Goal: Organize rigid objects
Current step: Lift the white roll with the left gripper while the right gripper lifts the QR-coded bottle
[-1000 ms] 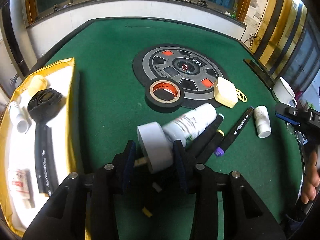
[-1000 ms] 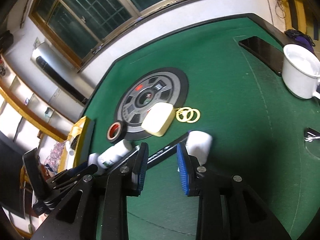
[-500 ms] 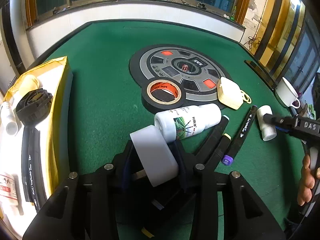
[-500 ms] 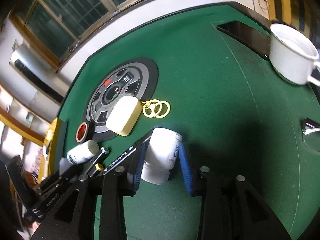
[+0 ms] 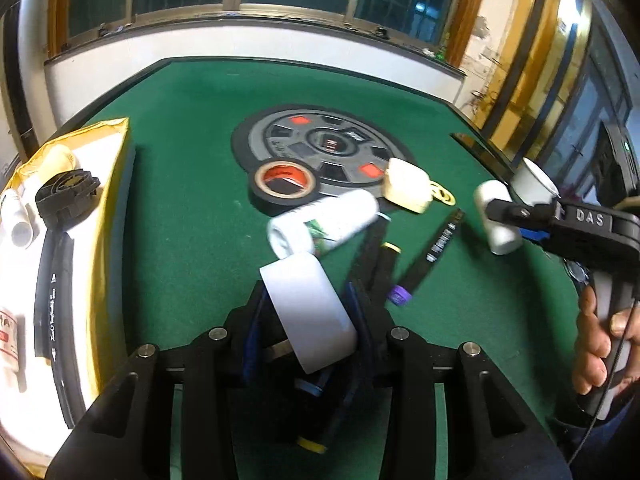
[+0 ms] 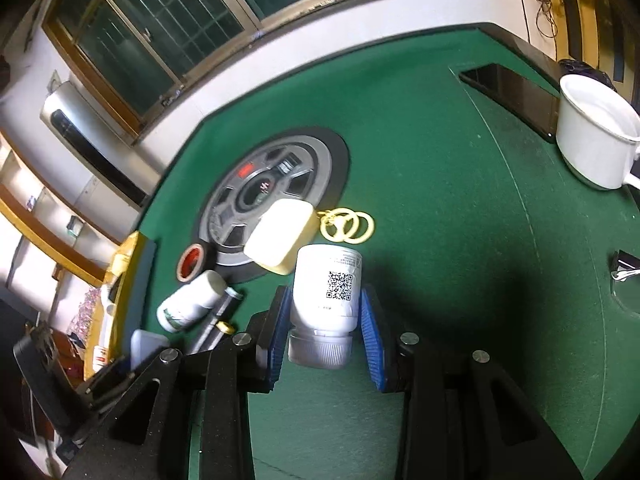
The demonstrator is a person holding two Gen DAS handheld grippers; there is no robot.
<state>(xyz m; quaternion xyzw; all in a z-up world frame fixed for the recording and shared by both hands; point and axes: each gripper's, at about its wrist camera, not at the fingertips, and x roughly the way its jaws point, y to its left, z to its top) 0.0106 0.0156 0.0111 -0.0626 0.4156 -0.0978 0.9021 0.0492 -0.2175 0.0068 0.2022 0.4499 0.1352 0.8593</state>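
My left gripper [image 5: 310, 330] clamps the white tape roll [image 5: 308, 312] above the green table [image 5: 192, 208]; my right gripper [image 6: 326, 326] pinches the small white bottle [image 6: 326, 288], lifted.

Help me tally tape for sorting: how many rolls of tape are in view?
2: a white tape roll held in the left gripper, and a black tape roll lying on the green table. Others may be hidden.

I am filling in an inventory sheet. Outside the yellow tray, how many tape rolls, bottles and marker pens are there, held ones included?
Tape rolls: 2, the white roll in the left gripper and the black roll.
Bottles: 2, the big labelled bottle and the small bottle in the right gripper.
Marker pens: 3.
Total: 7.
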